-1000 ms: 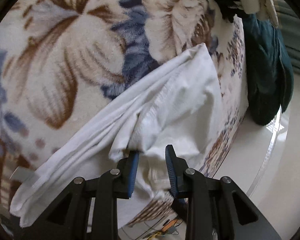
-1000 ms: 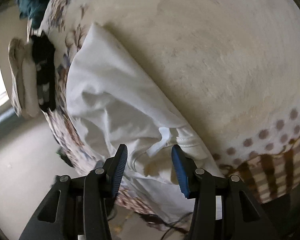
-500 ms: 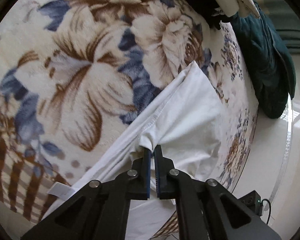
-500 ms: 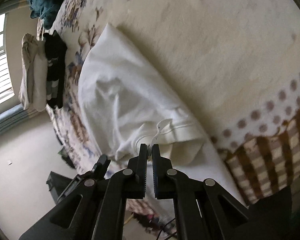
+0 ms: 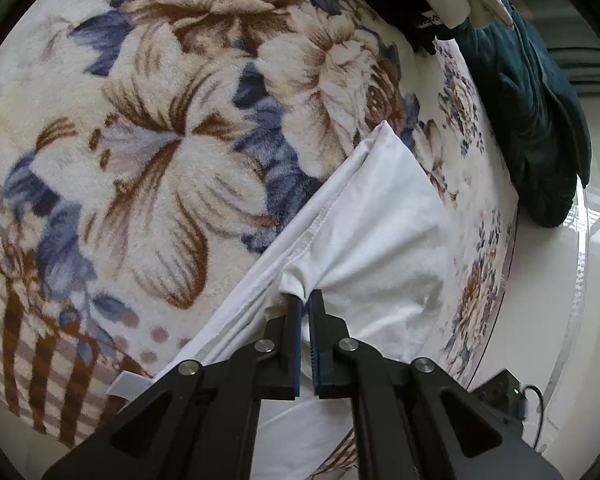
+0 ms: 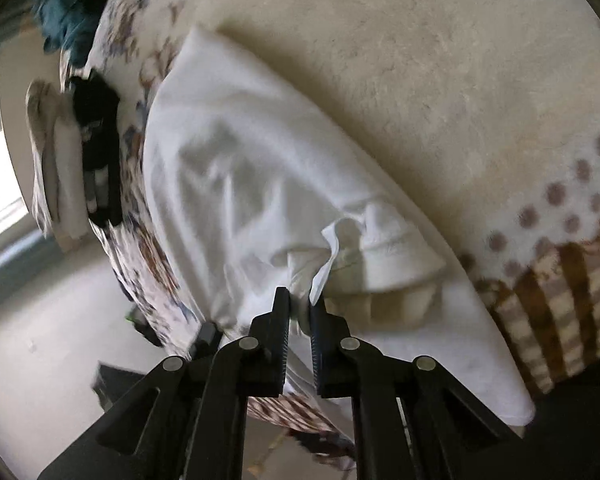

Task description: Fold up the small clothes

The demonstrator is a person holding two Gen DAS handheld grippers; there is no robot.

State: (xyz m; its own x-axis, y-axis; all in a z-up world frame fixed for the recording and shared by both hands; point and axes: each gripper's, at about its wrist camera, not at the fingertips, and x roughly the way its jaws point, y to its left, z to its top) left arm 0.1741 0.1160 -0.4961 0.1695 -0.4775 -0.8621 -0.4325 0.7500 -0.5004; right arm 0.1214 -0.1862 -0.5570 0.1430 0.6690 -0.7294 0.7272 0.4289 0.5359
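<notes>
A white garment lies partly folded on a floral blanket, near the bed's edge. My left gripper is shut on a pinched fold of its hem and lifts it a little. In the right wrist view the same white garment stretches away, its ribbed collar and a small label near the fingers. My right gripper is shut on the cloth beside the collar.
A dark teal garment hangs over the bed's far corner; it also shows in the right wrist view. Folded beige and black clothes lie near the bed's edge. A black box with a cable sits on the pale floor.
Both grippers went from open around the cloth to shut on it. Both have since lifted and pulled back, drawing the garment taut.
</notes>
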